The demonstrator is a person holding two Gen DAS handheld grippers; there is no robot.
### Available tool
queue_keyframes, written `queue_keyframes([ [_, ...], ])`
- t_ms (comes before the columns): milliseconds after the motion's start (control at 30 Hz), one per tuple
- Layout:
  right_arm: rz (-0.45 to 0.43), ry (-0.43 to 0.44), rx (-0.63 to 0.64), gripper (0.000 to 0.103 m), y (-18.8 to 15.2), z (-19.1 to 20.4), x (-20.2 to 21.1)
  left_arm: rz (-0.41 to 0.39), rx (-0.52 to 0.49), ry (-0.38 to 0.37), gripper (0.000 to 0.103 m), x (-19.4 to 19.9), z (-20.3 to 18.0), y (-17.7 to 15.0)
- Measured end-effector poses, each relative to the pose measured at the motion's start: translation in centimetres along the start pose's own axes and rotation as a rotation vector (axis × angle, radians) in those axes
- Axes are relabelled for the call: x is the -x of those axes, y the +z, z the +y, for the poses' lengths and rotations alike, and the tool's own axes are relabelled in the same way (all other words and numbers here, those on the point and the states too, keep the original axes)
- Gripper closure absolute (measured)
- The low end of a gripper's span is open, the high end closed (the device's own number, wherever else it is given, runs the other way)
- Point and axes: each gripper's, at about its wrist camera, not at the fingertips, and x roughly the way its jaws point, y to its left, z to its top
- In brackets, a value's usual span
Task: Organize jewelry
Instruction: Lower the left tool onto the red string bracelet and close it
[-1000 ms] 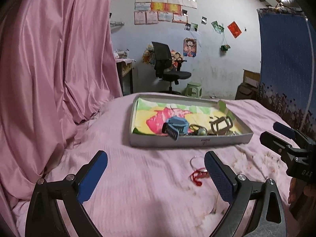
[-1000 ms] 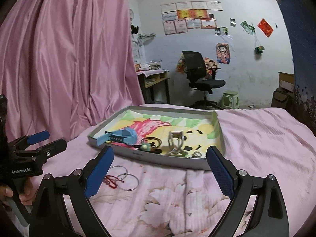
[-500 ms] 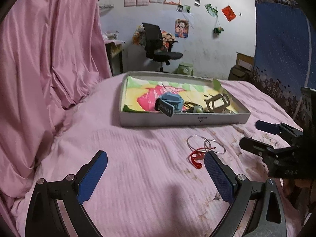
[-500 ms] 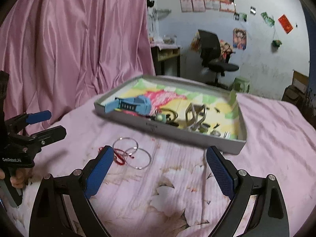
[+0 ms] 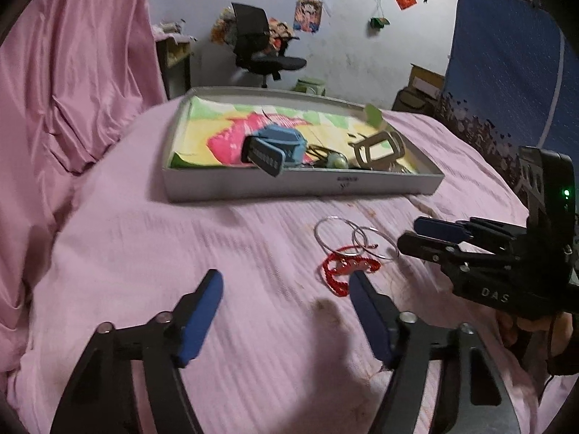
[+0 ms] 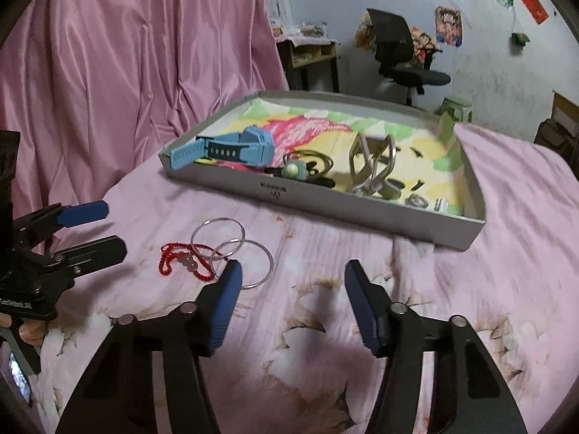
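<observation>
Jewelry left to sort: two thin silver hoops (image 6: 231,253) and a red beaded cord bracelet (image 6: 181,262), lying on the pink bedspread (image 6: 488,289) just near of the grey tray (image 6: 362,213), outside it. The hoops overlap each other, and the far-left one crosses the cord.

Both tools are empty. Left gripper (image 5: 286,289): jaws spread, low over the cloth, with its right pad (image 5: 365,307) touching or just beside the cord's near loop (image 5: 340,275). Right gripper (image 6: 291,282): jaws spread too, with its left pad (image 6: 224,296) at the near rim of the nearer hoop.

Step in hand, as I read it: pick the loose pieces and move them into the tray.

- Take the top piece first. Which hoop is on top I cannot tell.
- Hoops are thin wire lying flat. Straddle the rim with one pad inside the ring and one outside, pressing slightly into the soft cloth so the pad gets under it.
- The cord is limp. Pinch it at the pale bead section and lift straight up, since it may drag a hoop along.
- The grippers are close together over one small pile, so work one at a time.

Already in the tray: a blue watch (image 6: 235,148), a green bead pendant on dark cord (image 6: 298,170), a beige hair claw (image 6: 372,162) and small metal bits at the near right corner (image 6: 416,200). The floral liner's far half is free for a drop.
</observation>
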Motion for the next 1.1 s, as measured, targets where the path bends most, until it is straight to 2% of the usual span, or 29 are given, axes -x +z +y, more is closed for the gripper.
queue_keyframes([
  [67, 0.014, 0.010, 0.000, 0.064, 0.0, 0.0, -0.5, 0.015, 0.000, -0.022, 0.045, -0.4, 0.0, 0.1],
  [133, 0.029, 0.024, -0.001, 0.071, -0.1, 0.0, -0.9, 0.032, -0.003, -0.044, 0.048, -0.9, -0.1, 0.2],
  [233, 0.041, 0.040, -0.004, 0.075, -0.1, -0.1, -1.4, 0.056, -0.013, -0.070, 0.055, -1.7, -0.3, 0.7],
  [500, 0.079, 0.100, 0.005, 0.075, 0.5, 0.0, -2.7, 0.093, -0.029, -0.115, 0.062, -3.0, -0.7, 0.9],
  [933, 0.105, 0.154, -0.014, 0.079, 0.1, -0.4, -4.0, 0.116, -0.067, -0.085, 0.063, -3.6, -1.7, 0.8],
  [1033, 0.110, 0.157, -0.014, 0.080, 0.0, -0.4, -4.1, 0.115, -0.070, -0.088, 0.065, -3.6, -1.6, 0.8],
  [1100, 0.111, 0.161, -0.017, 0.082, 0.0, -0.5, -4.1, 0.109, -0.065, -0.097, 0.071, -3.5, -1.5, 0.7],
])
